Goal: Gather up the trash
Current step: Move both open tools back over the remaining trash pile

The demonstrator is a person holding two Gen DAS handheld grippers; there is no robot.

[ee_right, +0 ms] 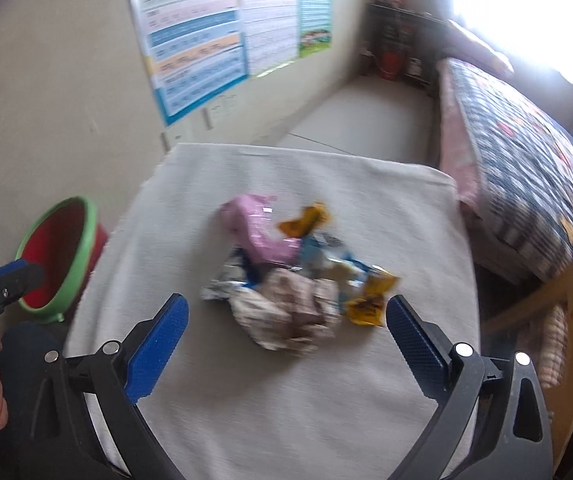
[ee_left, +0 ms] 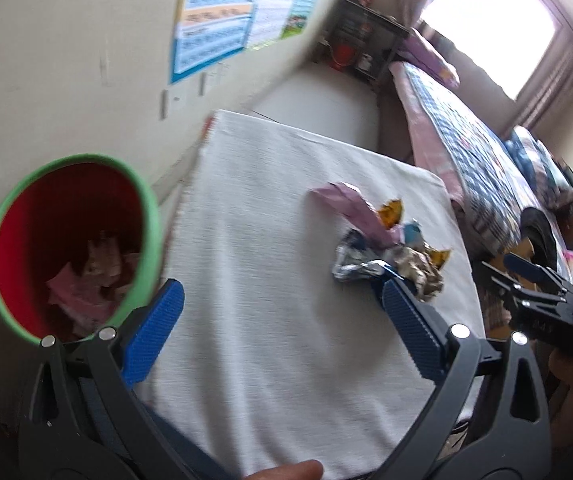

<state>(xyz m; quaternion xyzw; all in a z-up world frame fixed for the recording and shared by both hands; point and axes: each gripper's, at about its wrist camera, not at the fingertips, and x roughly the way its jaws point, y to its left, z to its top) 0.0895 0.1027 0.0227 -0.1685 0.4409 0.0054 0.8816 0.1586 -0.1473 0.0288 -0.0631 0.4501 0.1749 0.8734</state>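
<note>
A pile of crumpled wrappers (ee_right: 294, 276) lies on the white cloth-covered table (ee_right: 246, 400): a pink wrapper (ee_right: 254, 224), silver-blue foil, yellow packets and a crumpled paper wad (ee_right: 290, 316). My right gripper (ee_right: 286, 312) is open, its jaws either side of the wad, just short of it. My left gripper (ee_left: 282, 296) is open and empty over the table, left of the pile (ee_left: 386, 248). A red bin with a green rim (ee_left: 70, 240) stands at the table's left and holds wrappers; it also shows in the right wrist view (ee_right: 62, 256).
A wall with posters (ee_right: 206, 32) runs along the left. A bed with a patterned quilt (ee_right: 526, 168) stands to the right. A dark shelf (ee_right: 398, 40) is in the far corner. A wooden chair (ee_right: 546, 312) is at the right of the table.
</note>
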